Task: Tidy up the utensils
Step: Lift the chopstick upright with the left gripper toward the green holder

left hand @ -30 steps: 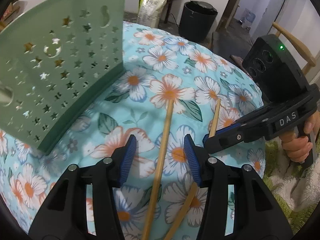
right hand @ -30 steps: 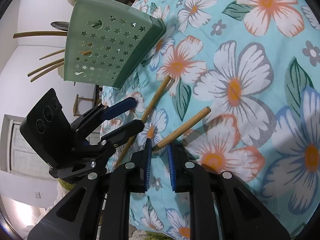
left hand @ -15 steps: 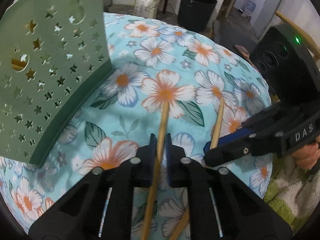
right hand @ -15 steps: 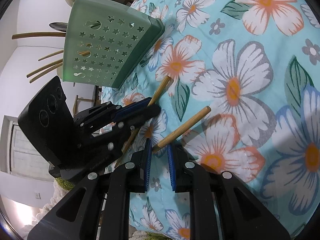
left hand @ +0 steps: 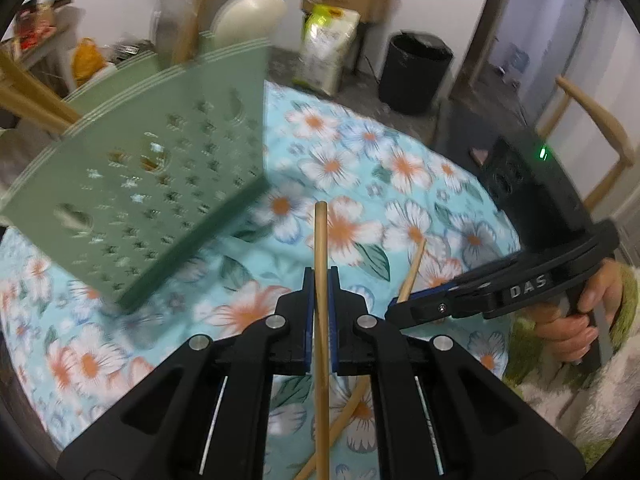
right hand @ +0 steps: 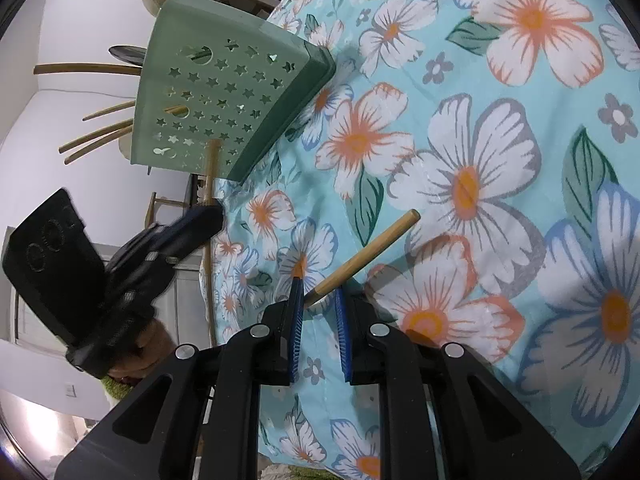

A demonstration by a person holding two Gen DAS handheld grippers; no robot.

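My left gripper [left hand: 321,280] is shut on a wooden-handled utensil [left hand: 321,240] and holds it lifted above the floral tablecloth [left hand: 400,168], handle tip pointing ahead. A green utensil holder [left hand: 160,184] with star holes stands to its left with several wooden handles in it. In the right wrist view, my right gripper [right hand: 318,294] has its jaws closed on a second wooden handle [right hand: 368,252] that lies on the cloth. The left gripper [right hand: 200,224] shows there with its utensil [right hand: 210,176] raised in front of the holder [right hand: 224,96].
A black bin [left hand: 416,72], a white-and-yellow bag [left hand: 326,48] and a cardboard box stand on the floor beyond the table. A wooden chair [left hand: 592,120] stands at the right. The table edge drops off near the right gripper.
My left gripper closed on the left wooden utensil and lifted it off the cloth, tilting upward. My right gripper has stayed put on its handle.
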